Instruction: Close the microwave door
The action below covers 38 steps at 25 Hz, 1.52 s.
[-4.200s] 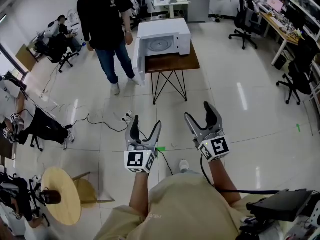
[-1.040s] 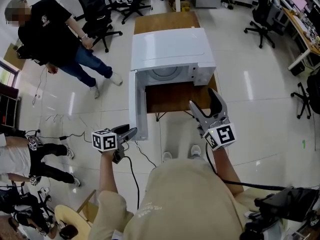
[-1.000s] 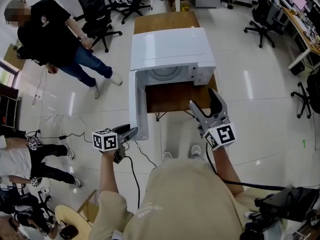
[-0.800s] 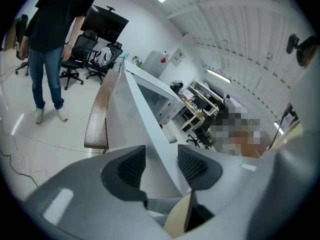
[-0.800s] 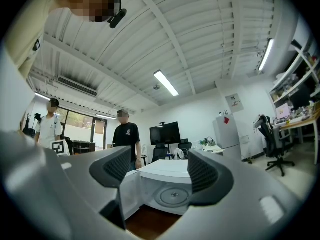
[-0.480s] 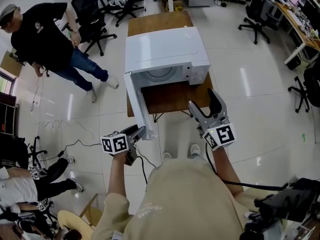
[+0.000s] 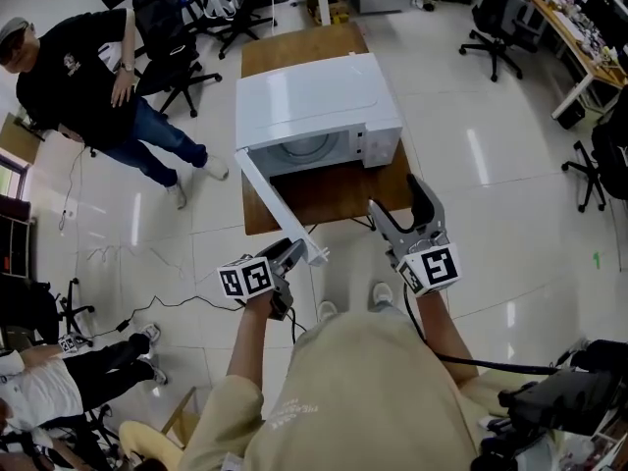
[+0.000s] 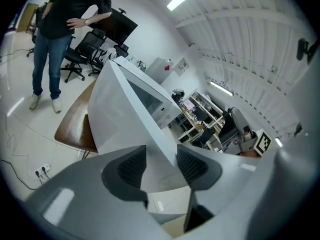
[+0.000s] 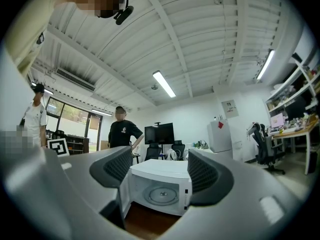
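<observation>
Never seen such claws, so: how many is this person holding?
2. The left gripper, its jaws just closed further, grips the microwave door; the right gripper is open and empty. None hidden.

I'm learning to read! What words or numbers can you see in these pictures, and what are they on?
No text can be read in these pictures.
White print on the person's black shirt: too small to read.
Paper sheet across the room: too blurred to read.
Marker cube: only black-and-white squares, no letters or numbers.
</observation>
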Tool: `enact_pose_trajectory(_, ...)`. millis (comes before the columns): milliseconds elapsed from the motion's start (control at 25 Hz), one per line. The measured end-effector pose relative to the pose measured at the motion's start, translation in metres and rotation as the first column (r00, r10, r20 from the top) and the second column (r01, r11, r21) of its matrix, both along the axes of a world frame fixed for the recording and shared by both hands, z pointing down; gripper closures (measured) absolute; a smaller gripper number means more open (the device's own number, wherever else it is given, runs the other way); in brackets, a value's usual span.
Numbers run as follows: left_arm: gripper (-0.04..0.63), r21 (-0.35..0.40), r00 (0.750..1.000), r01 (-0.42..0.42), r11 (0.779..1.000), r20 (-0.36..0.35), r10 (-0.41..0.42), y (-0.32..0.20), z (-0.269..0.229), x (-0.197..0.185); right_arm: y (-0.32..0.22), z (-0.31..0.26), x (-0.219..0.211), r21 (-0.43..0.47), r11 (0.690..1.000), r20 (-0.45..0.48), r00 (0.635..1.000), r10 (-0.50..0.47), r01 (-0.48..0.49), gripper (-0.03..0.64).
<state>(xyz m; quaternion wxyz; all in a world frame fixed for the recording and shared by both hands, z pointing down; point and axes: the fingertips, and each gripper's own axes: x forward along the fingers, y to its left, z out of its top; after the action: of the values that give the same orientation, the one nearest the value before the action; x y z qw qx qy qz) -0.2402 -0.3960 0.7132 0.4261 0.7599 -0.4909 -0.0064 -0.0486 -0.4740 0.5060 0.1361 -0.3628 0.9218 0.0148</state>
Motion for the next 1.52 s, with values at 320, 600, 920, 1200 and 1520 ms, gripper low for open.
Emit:
enact_pose_trajectory(320, 0.409, 0.015, 0.999, 0.024, 1.000, -0.027, -0.023, -0.048, -0.015, 0.043, -0.002, -0.001, 0.022, 0.010, 0.999, -0.028, 0.998, 0.049, -0.049, 0.275)
enact_pose_trajectory(600, 0.420, 0.001, 0.997, 0.044, 0.999, -0.058, -0.044, -0.080, -0.017, 0.063, -0.003, -0.008, 0.046, 0.021, 0.995, -0.044, 0.995, 0.094, -0.094, 0.275)
enact_pose_trajectory(920, 0.431, -0.015, 0.992, 0.083, 0.996, -0.090, -0.084, -0.115, -0.023, 0.072, -0.008, -0.021, 0.067, 0.041, 0.986, -0.068, 0.984, 0.162, -0.160, 0.275)
enact_pose_trajectory(1200, 0.563, 0.025, 0.990, 0.122, 0.992, -0.069, -0.120, -0.144, -0.022, 0.074, -0.009, -0.026, 0.090, 0.055, 0.975, -0.066, 0.973, 0.220, -0.217, 0.275)
enact_pose_trajectory(1520, 0.560, 0.028, 0.986, 0.149, 0.988, -0.074, -0.147, -0.180, -0.018, 0.066, -0.010, -0.020, 0.097, 0.035, 0.973, -0.060, 0.972, 0.229, -0.227, 0.275)
